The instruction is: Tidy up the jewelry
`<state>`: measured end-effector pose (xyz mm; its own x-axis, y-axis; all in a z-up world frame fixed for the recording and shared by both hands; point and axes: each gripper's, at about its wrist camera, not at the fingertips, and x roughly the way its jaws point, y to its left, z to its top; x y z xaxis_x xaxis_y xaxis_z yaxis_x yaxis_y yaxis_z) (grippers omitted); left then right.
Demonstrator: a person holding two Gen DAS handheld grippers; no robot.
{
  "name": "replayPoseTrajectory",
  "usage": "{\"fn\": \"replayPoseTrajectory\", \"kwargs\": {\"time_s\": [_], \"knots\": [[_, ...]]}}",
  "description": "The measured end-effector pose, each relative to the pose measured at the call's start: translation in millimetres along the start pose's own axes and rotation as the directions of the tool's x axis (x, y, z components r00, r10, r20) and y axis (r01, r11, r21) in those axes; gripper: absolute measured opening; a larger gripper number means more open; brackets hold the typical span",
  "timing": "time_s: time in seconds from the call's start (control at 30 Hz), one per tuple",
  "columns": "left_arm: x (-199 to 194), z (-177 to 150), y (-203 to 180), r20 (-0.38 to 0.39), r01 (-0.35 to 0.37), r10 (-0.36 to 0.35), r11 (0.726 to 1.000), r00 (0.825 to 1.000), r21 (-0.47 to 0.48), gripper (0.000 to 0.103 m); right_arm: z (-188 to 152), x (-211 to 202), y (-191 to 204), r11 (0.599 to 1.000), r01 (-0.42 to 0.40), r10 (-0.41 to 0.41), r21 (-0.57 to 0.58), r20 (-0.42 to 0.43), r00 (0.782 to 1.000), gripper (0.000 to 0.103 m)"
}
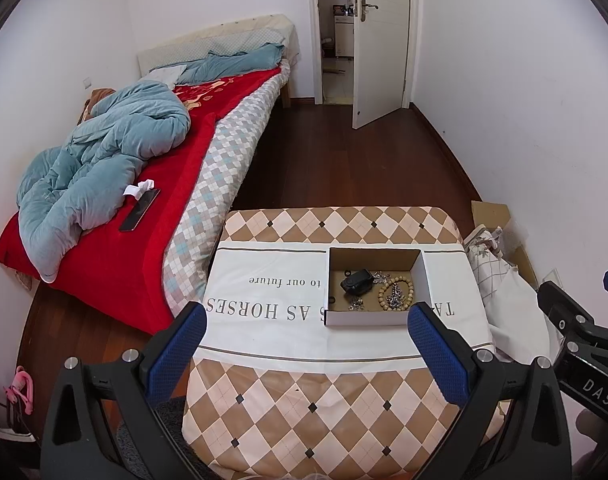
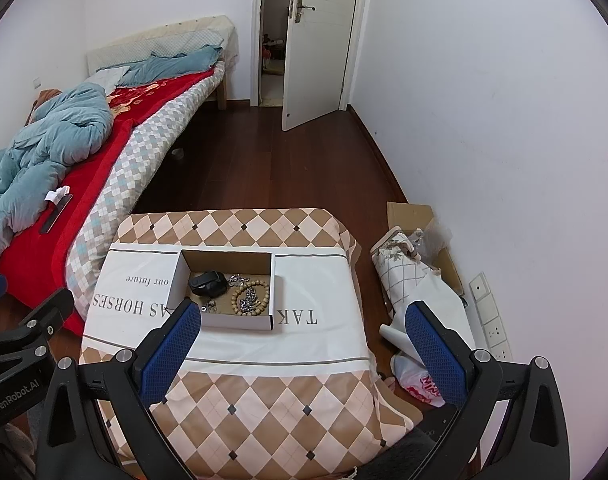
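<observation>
A shallow cardboard box (image 1: 423,276) (image 2: 275,292) sits on a cloth-covered table (image 1: 288,392) (image 2: 264,400). Inside lie a black watch-like device (image 1: 357,281) (image 2: 208,283), a wooden bead bracelet (image 1: 396,293) (image 2: 250,298) and silver chains (image 1: 356,303) (image 2: 240,279). My left gripper (image 1: 308,318) is open, held above the table's near side, short of the box. My right gripper (image 2: 304,320) is also open, level with the box's near right corner. Neither holds anything.
A bed (image 1: 116,216) (image 2: 64,184) with a red blanket and blue quilt runs along the left. Bags and flattened cardboard (image 1: 500,264) (image 2: 420,264) lie between table and right wall. Dark wooden floor leads to a half-open door (image 1: 380,40) (image 2: 320,40).
</observation>
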<state>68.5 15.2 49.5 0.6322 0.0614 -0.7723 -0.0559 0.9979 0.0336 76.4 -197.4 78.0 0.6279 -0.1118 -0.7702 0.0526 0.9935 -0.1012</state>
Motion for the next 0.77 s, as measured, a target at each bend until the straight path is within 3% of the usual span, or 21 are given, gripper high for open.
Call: {"fn": "replayPoseTrajectory", "kwargs": {"time_s": [0.77], "knots": [[2.9, -3.2, 5.7, -0.006, 0.015, -0.015, 1.0, 1.0, -0.008, 0.103, 0.5, 1.3, 2.1, 1.0, -0.002, 0.002, -0.009, -0.007, 1.0, 0.103]]}}
